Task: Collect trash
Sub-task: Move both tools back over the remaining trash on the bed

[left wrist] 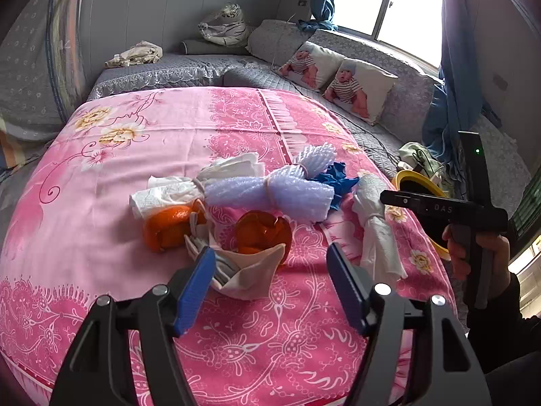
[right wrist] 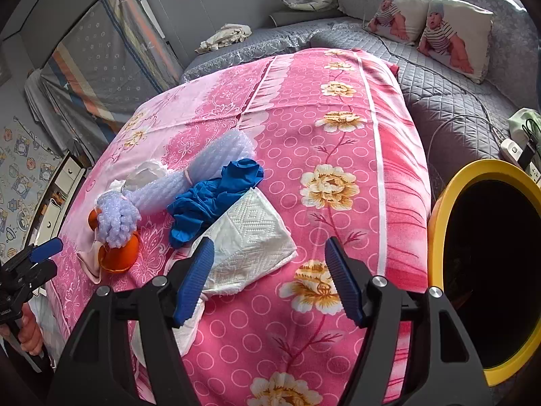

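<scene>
Your left tool point(left wrist: 270, 264) has its blue pads spread wide with nothing pinched; a folded beige cloth point(left wrist: 243, 277) sits just ahead, between them, its left end behind the left pad point(left wrist: 194, 291), so I cannot tell if that pad touches it. I judge you hold the pads apart like this to come down around a piece.

Going left to right across the pink bedspread point(left wrist: 152, 155) in the left wrist view: at 10 o'clock from the tool lies a crumpled white tissue point(left wrist: 162, 196), with an orange peel point(left wrist: 165, 231) just in front of it. At 12 o'clock is a second orange peel point(left wrist: 263, 231), touching the cloth, and behind it the lilac foam netting point(left wrist: 270, 196), bound in the middle. At 1 o'clock a blue glove point(left wrist: 334, 179) lies against the netting, then a tied white paper bundle point(left wrist: 375, 226) at 2 o'clock.

Your right tool point(right wrist: 270, 270) is also spread and empty; the white paper towel point(right wrist: 250, 247) lies under its left pad. At 3 o'clock stands the yellow-rimmed bin point(right wrist: 443, 223), beside the bed, probably placed there so each piece travels only a short way. All trash is still on the bed.
</scene>
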Demonstrator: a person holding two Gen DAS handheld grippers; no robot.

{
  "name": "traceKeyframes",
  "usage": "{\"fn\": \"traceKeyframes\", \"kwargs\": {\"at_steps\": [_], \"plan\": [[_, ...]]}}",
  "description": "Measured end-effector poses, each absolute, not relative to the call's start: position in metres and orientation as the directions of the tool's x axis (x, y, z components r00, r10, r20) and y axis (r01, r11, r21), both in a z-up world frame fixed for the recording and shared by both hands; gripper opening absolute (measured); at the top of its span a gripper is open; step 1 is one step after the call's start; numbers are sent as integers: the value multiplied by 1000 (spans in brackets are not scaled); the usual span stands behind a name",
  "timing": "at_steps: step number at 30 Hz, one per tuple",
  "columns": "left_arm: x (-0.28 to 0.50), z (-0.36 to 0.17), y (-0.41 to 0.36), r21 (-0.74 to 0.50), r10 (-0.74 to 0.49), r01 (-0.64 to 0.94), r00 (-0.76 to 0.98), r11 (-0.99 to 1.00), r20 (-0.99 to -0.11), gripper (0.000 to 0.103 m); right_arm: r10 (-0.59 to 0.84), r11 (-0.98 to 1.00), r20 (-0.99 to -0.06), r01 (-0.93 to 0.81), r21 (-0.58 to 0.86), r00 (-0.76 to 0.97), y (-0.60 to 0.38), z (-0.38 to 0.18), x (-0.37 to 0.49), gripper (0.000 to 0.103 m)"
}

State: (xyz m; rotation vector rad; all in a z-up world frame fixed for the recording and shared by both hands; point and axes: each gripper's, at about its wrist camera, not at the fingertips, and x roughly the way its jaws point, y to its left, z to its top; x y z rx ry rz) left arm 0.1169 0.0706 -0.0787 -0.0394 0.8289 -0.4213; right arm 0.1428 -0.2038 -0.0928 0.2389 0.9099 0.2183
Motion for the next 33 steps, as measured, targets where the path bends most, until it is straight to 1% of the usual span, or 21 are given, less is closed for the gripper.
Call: {"fn": "traceKeyframes", "kwargs": {"at_steps": [6, 19, 28, 33], "plan": [[114, -94, 83, -192, -352, 317, 594, 929, -723, 66, 300, 951, -763, -118, 286, 573, -186, -90, 138, 67], [126, -111, 86, -215, -352, 294, 575, 931, -739, 66, 294, 955, -796, -140, 259, 529, -161, -93, 135, 67], [135, -108, 88, -260, -380, 284, 573, 923, -726, 66, 293, 956, -804, -136, 261, 517, -159, -96, 138, 67], [155, -114, 90, -295, -382, 243, 544, 924, -747, 66, 315, 949, -806, -157, 273, 501, -152, -98, 140, 67]]}}
